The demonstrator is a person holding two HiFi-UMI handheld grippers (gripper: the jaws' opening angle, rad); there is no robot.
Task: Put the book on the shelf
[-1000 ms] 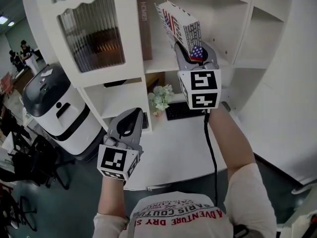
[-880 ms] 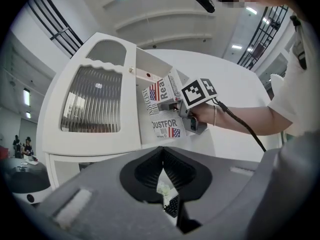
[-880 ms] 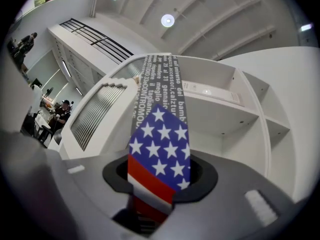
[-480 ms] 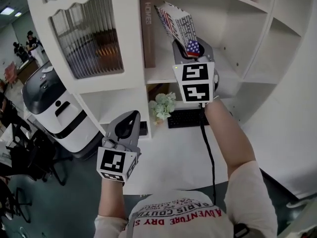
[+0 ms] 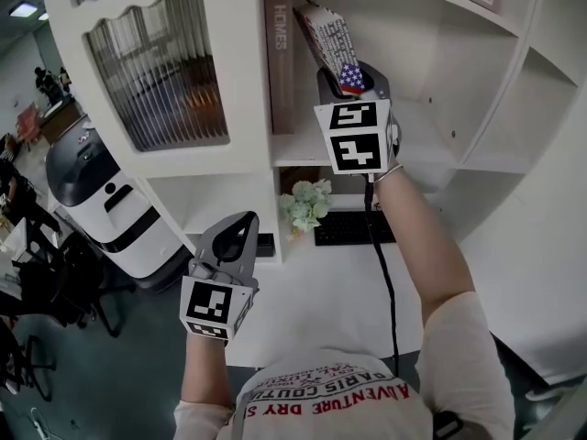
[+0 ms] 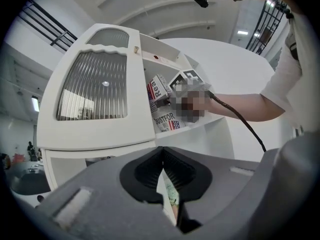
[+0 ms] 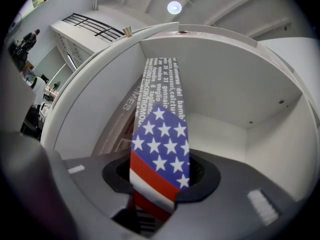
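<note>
Book [image 5: 332, 37] nearer the brown volume [image 5: 280, 58] inside the white shelf [image 5: 431, 149], desk [image 5: 321, 291] below.

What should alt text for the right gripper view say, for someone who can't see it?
The right gripper clamps a flag-patterned book, stars and stripes on its spine, and points it into a white shelf compartment. A brown book stands at the compartment's left wall.

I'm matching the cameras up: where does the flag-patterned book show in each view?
Head view: book top centre, tilted, held by the right gripper.
Left gripper view: book small, near the centre.
Right gripper view: book centre, clamped between the jaws.
Shared landmark: the white shelf compartment around it.
</note>
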